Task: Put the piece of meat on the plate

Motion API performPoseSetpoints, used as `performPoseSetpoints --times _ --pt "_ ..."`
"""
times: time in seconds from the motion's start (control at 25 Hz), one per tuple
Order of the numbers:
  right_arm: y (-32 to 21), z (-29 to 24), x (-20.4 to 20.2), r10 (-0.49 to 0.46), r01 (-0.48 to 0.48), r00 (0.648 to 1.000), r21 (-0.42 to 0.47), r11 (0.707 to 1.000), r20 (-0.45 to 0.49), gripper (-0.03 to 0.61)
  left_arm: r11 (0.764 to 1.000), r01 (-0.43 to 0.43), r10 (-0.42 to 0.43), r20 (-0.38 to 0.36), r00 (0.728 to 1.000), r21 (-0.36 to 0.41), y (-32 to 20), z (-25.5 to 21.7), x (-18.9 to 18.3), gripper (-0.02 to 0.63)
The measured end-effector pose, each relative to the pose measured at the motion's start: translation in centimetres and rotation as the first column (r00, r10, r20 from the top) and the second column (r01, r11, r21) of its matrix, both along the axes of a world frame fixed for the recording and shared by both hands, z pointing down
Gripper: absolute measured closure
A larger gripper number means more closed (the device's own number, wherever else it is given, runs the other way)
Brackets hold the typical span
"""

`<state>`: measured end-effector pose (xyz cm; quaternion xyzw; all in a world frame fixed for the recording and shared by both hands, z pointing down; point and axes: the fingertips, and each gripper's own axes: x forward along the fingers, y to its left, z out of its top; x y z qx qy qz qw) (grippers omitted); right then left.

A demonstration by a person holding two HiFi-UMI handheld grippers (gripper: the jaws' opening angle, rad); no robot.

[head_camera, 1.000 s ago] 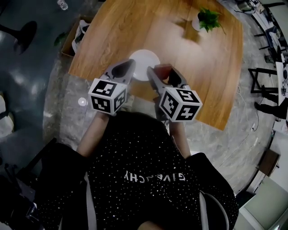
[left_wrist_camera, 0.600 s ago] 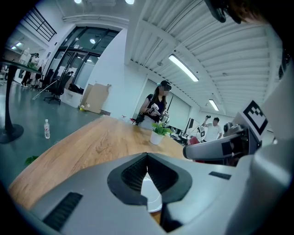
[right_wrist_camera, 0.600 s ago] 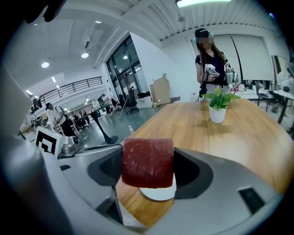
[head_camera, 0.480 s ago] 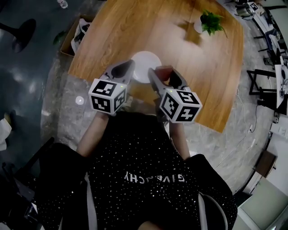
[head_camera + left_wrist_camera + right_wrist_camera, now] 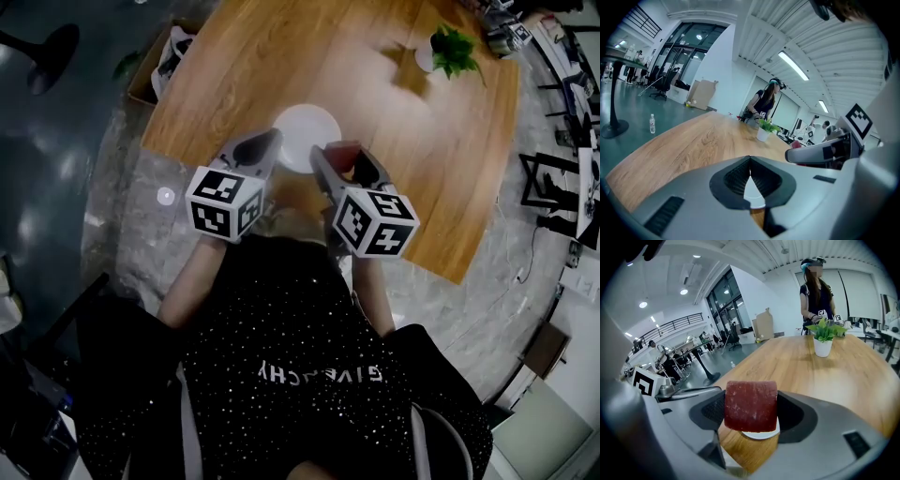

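Observation:
A dark red block of meat [image 5: 751,405] sits clamped between the jaws of my right gripper [image 5: 343,153], held above the near edge of the wooden table [image 5: 375,103]. The white round plate [image 5: 306,134] lies on the table just ahead and slightly left of the meat; its rim shows under the meat [image 5: 761,433]. My left gripper [image 5: 262,142] hovers beside the plate's near left rim with its jaws shut and nothing in them. Through the gap behind its closed tips in the left gripper view I see the plate [image 5: 755,193].
A small potted plant [image 5: 452,47] stands at the table's far right. A person [image 5: 816,291] stands at the far end of the table. A cardboard box [image 5: 164,61] sits on the floor to the left, and a water bottle [image 5: 652,124] stands farther out.
Both grippers keep nearly the same pose, the meat still clamped in the right one. The head view has shifted a little, so table and plate sit slightly lower and to the right.

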<state>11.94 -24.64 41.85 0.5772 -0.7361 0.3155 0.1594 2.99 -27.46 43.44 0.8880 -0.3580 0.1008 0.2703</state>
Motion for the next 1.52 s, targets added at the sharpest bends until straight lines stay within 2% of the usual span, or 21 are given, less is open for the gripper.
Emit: performPoseSetpoints --times 0.28,0.52,0.88,1.12,1.4,1.52 --pt "-1.3 2.5 -0.2 -0.030 0.030 1.000 -0.041 0.999 -0.007 0.261 1.000 0.005 -0.004 0.013 1.000 -0.026 0.1 1.3 0.1 0.604" --pt "-2.9 6.0 -1.0 -0.091 0.088 0.996 -0.116 0.989 -0.023 0.261 0.999 0.023 -0.022 0.025 0.999 -0.039 -0.8 2.3 0.2 0.604" --pt "-3.9 9.7 -1.9 -0.185 0.161 0.976 -0.198 0.967 -0.112 0.261 0.994 0.090 -0.089 0.028 0.996 -0.056 -1.8 3.1 -1.3 0.604" --pt "-4.0 11.0 -2.7 -0.257 0.215 0.958 -0.274 0.937 -0.126 0.261 0.991 0.116 -0.114 0.027 0.993 -0.069 -1.7 3.3 -1.6 0.604" --pt "-4.4 12.1 -2.9 -0.302 0.232 0.940 -0.354 0.906 -0.157 0.261 0.989 0.131 -0.129 0.026 0.991 -0.065 -1.8 3.1 -1.8 0.604" --pt "-4.8 12.3 -3.1 -0.338 0.249 0.926 -0.399 0.882 -0.171 0.261 0.990 0.131 -0.129 0.026 0.991 -0.062 -1.9 3.1 -1.9 0.604"
